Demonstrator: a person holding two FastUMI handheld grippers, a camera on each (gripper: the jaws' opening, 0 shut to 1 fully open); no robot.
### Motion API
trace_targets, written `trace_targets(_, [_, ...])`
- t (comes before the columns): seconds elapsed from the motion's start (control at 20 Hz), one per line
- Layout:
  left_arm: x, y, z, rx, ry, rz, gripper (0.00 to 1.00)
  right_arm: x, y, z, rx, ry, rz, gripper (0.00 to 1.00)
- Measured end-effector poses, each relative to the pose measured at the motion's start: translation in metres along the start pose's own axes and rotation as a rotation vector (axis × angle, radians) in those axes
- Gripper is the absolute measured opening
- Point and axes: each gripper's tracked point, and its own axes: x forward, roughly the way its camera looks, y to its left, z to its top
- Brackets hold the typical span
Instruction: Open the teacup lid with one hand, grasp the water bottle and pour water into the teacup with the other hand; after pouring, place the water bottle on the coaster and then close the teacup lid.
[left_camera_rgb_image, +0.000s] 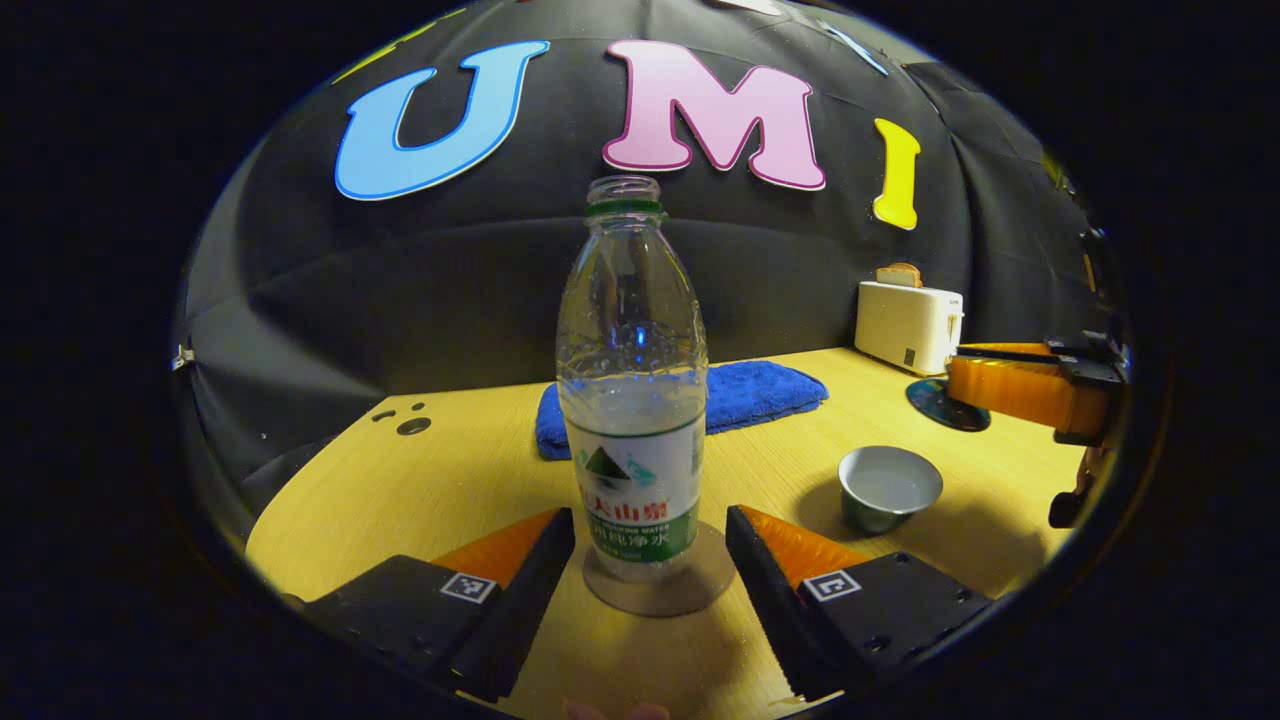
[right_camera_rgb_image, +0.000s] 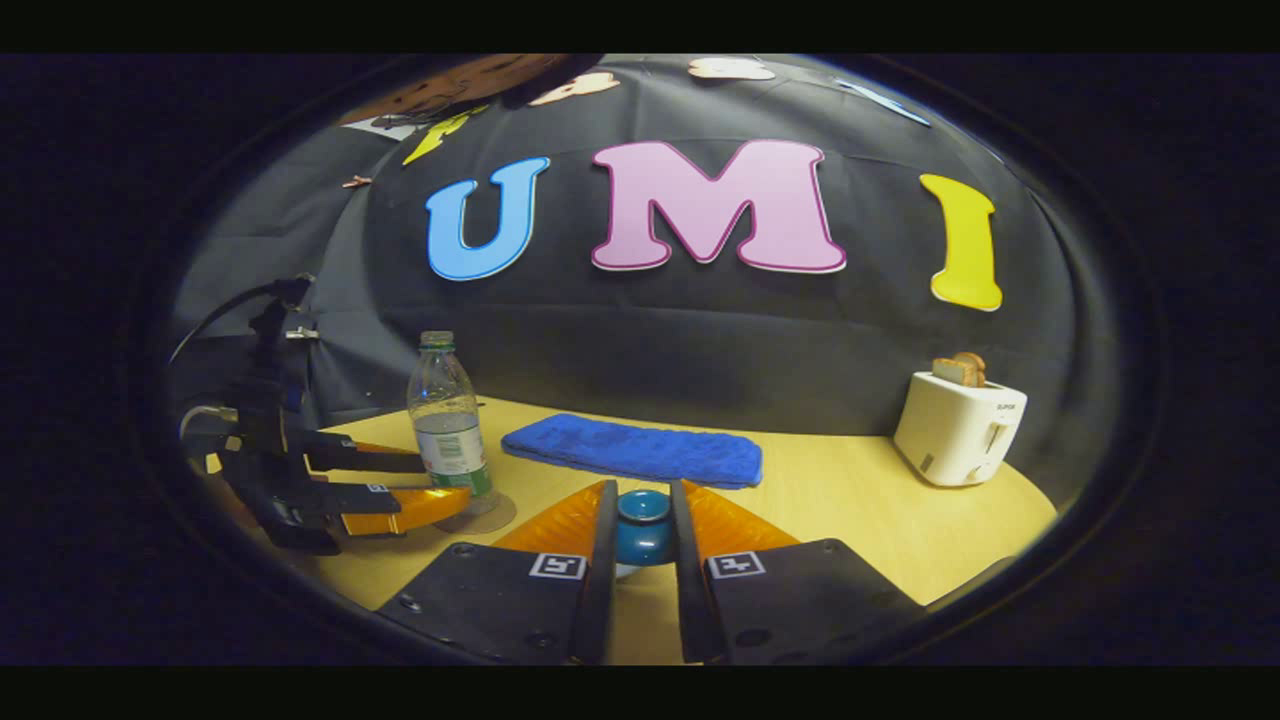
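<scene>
The water bottle stands upright on the coaster, neck up, between the released left hand-held gripper. The right hand-held gripper grasps the teacup lid; the open teacup sits on the counter, right of the bottle.

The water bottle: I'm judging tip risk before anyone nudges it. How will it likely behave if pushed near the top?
The water bottle is tall and narrow on a small coaster, so it probably tips easily. Water fills only its lower part, which likely steadies it somewhat. It has no cap, so tipping would spill.
</scene>
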Motion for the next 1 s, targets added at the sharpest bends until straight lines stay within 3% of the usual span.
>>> trace_targets(0.05, [-0.005,0.001,-0.003,-0.009,0.009,0.002,0.95,0.004,0.004,-0.004,0.002,0.006,0.008,0.34])
trace_targets(0.2, [-0.019,0.006,-0.011,-0.052,0.030,0.029,0.95,0.012,0.015,-0.016,0.004,0.029,0.029,0.34])
trace_targets(0.25, [-0.023,0.009,-0.012,-0.058,0.034,0.040,0.95,0.014,0.018,-0.022,0.005,0.040,0.034,0.29])
trace_targets(0.35, [-0.029,0.013,-0.014,-0.056,0.036,0.059,0.95,0.018,0.022,-0.029,0.012,0.056,0.043,0.34])
trace_targets(0.55, [-0.035,0.019,-0.011,-0.038,0.029,0.074,0.96,0.022,0.024,-0.039,0.023,0.083,0.042,0.34])
trace_targets(0.65, [-0.035,0.020,-0.008,-0.027,0.019,0.070,0.96,0.024,0.023,-0.045,0.022,0.098,0.036,0.24])
trace_targets(0.7, [-0.036,0.020,-0.006,-0.021,0.017,0.068,0.96,0.024,0.023,-0.049,0.020,0.108,0.034,0.24])
trace_targets(0.8, [-0.037,0.018,-0.004,-0.011,0.015,0.063,0.96,0.025,0.025,-0.050,0.018,0.111,0.038,0.34])
trace_targets(0.9, [-0.038,0.017,-0.001,-0.008,0.009,0.059,0.96,0.023,0.024,-0.050,0.010,0.115,0.030,0.25])
trace_targets(0.95, [-0.040,0.017,-0.001,-0.005,0.008,0.060,1.00,0.024,0.024,-0.052,0.009,0.115,0.031,0.38])
trace_targets(1.0, [-0.041,0.017,0.001,-0.002,0.008,0.062,0.96,0.024,0.023,-0.054,0.005,0.125,0.027,0.36])
